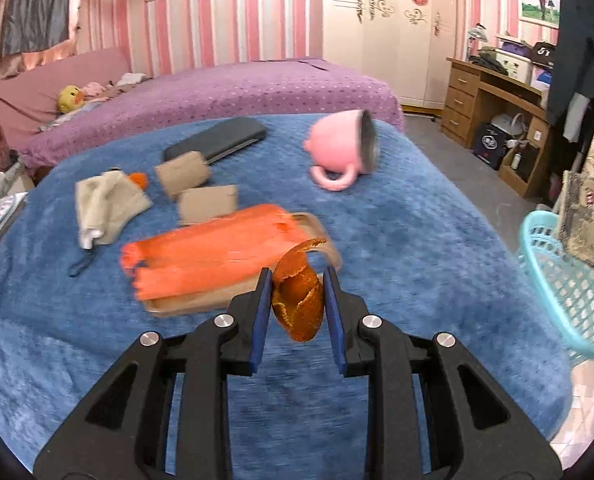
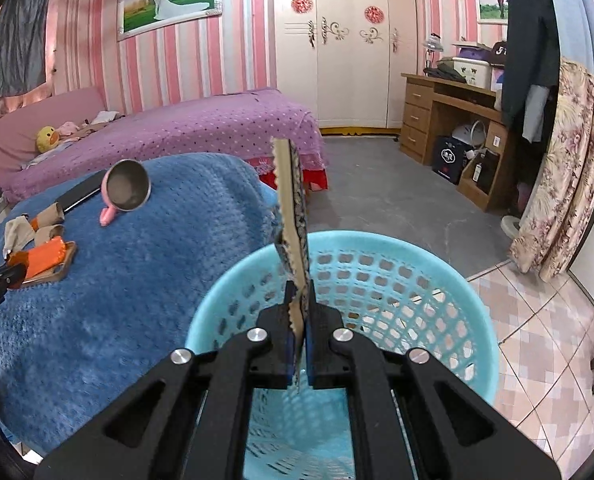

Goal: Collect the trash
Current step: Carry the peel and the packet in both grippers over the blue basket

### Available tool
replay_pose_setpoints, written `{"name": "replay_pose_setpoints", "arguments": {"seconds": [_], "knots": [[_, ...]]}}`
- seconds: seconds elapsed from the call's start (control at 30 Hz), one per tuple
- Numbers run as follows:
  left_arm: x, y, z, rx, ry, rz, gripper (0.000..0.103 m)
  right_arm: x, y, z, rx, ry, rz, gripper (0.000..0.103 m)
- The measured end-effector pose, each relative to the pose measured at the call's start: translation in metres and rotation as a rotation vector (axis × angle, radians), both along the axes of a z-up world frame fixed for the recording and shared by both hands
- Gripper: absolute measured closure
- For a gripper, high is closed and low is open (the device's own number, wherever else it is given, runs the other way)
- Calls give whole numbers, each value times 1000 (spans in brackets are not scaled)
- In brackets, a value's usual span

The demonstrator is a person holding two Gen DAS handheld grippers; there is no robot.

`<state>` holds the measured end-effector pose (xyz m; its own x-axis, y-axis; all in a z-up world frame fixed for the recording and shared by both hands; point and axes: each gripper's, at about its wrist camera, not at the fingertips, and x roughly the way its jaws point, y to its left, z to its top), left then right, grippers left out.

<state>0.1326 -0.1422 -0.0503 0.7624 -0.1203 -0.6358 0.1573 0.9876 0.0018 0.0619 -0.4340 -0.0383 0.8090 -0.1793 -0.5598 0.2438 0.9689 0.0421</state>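
My left gripper (image 1: 297, 284) is shut on a curled orange peel (image 1: 299, 300) and holds it above the blue blanket (image 1: 417, 240). My right gripper (image 2: 299, 292) is shut on a flat snack wrapper (image 2: 293, 208) with a zigzag edge, held upright over the turquoise mesh basket (image 2: 437, 280). The basket also shows at the right edge of the left wrist view (image 1: 565, 280). An orange wrapper (image 1: 209, 248) lies on a tan tray (image 1: 317, 228) just beyond the left gripper. The left gripper shows at the left edge of the right wrist view (image 2: 1, 276).
On the blanket lie two cardboard tubes (image 1: 183, 174), a beige cloth (image 1: 105, 204), a dark phone-like slab (image 1: 217, 138) and a tipped pink mug (image 1: 343, 148). A purple bed (image 1: 237, 88) stands behind. A wooden desk (image 2: 449, 120) and flowered curtain (image 2: 565, 160) stand right.
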Motion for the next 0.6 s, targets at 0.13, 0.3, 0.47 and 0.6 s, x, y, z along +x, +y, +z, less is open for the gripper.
{"name": "replay_pose_setpoints", "arguments": {"seconds": [0.13,0.3,0.47,0.6], "knots": [[-1,-38,2,13,-16,-49,78,1,-8,-5,8,12,0,99],[-8,-92,12,-25,-32,-133,78,2,-26,-11,32,21,-27,99],[-12,-138,15,-29,-38,-204,78,-1,-46,-12,49,13,-51,99],[-14,-162,11,-45,-22,-231,78,-5,-64,-17,58,13,-64,99]]}}
